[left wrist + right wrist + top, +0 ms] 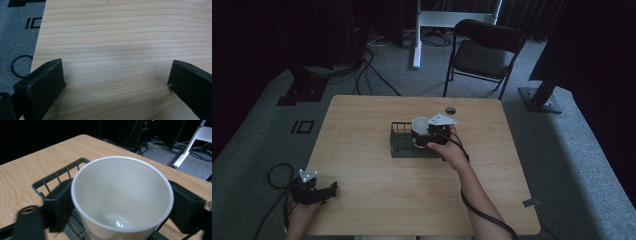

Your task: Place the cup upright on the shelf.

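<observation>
A white cup [122, 195] stands upright and empty, mouth up, over a dark wire rack [60, 176]. My right gripper [122, 207] is shut on the cup, one black jaw pressed against each side of its wall. From above, the cup [419, 123] and right gripper [428, 136] sit at the right part of the rack [402, 140] in the middle of the wooden table [362, 165]. Whether the cup rests on the rack or hangs just above it I cannot tell. My left gripper [319, 192] lies at the table's near left corner, open over bare wood [115, 50], with nothing between its jaws.
A black folding chair [484, 52] and a white stand leg [417, 35] are beyond the table's far edge. Cables [362, 70] run across the grey carpet. A small round dark hole [450, 110] marks the tabletop near the far edge.
</observation>
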### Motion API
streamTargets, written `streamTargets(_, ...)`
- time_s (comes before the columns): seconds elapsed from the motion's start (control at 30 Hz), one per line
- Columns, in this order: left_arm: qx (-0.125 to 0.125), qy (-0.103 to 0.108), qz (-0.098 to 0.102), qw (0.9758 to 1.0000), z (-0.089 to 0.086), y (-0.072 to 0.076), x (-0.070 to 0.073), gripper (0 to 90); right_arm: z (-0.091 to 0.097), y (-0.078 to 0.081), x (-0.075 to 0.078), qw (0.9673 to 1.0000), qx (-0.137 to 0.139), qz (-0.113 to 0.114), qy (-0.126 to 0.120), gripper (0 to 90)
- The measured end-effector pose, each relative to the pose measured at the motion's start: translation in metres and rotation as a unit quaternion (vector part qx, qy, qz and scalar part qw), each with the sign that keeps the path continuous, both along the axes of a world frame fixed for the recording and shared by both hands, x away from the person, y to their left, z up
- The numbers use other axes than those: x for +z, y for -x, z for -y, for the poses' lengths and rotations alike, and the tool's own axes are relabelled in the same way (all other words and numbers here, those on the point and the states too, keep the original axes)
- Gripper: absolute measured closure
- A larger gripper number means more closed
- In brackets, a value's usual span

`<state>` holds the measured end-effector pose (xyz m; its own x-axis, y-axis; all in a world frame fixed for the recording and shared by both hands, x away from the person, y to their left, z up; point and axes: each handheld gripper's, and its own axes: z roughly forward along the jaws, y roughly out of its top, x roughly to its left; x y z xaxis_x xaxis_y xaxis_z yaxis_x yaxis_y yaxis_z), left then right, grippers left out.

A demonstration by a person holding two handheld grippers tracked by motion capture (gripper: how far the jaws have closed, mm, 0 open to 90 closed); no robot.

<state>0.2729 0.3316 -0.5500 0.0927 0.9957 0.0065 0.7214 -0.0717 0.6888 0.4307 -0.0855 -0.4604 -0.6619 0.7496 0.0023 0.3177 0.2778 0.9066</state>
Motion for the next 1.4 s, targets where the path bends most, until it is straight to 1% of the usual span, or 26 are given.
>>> streamTargets(0.07, 0.0, 0.0, 0.0, 1.0, 0.0, 0.0, 0.0, 0.9, 0.001, 0.002, 0.002, 1.0, 0.001, 0.002, 0.003, 12.6)
streamTargets(0.2, 0.0, 0.0, 0.0, 1.0, 0.0, 0.0, 0.0, 0.9, 0.005, 0.003, 0.004, 1.0, -0.002, 0.005, -0.004, 12.6)
streamTargets(0.23, 0.0, 0.0, 0.0, 1.0, 0.0, 0.0, 0.0, 0.9, 0.009, 0.005, 0.006, 1.0, 0.001, 0.003, -0.007, 12.6)
streamTargets(0.37, 0.0, 0.0, 0.0, 1.0, 0.0, 0.0, 0.0, 0.9, 0.014, 0.007, 0.006, 1.0, 0.007, 0.003, -0.005, 12.6)
streamTargets(0.4, 0.0, 0.0, 0.0, 1.0, 0.0, 0.0, 0.0, 0.9, 0.014, 0.008, 0.005, 1.0, 0.006, 0.001, -0.006, 12.6)
streamTargets(0.43, 0.0, 0.0, 0.0, 1.0, 0.0, 0.0, 0.0, 0.9, 0.016, 0.009, 0.004, 1.0, 0.01, -0.001, -0.001, 12.6)
streamTargets(0.53, 0.0, 0.0, 0.0, 1.0, 0.0, 0.0, 0.0, 0.9, 0.019, 0.011, 0.002, 0.9999, 0.011, -0.005, 0.0, 12.6)
streamTargets(0.6, 0.0, 0.0, 0.0, 1.0, 0.0, 0.0, 0.0, 0.9, 0.022, 0.013, 0.0, 0.9999, 0.008, -0.008, -0.004, 12.6)
streamTargets(0.7, 0.0, 0.0, 0.0, 1.0, 0.0, 0.0, 0.0, 0.9, 0.026, 0.015, -0.001, 0.9999, 0.007, -0.006, -0.006, 12.6)
streamTargets(0.77, 0.0, 0.0, 0.0, 1.0, 0.0, 0.0, 0.0, 0.9, 0.03, 0.017, -0.001, 0.9999, 0.005, -0.007, -0.012, 12.6)
streamTargets(0.97, 0.0, 0.0, 0.0, 1.0, 0.0, 0.0, 0.0, 1.0, 0.042, 0.023, -0.001, 0.9999, -0.005, -0.003, -0.013, 12.7)
streamTargets(1.4, 0.0, 0.0, 0.0, 1.0, 0.0, 0.0, 0.0, 0.9, 0.067, 0.036, 0.001, 0.9998, -0.015, 0.011, -0.011, 12.7)
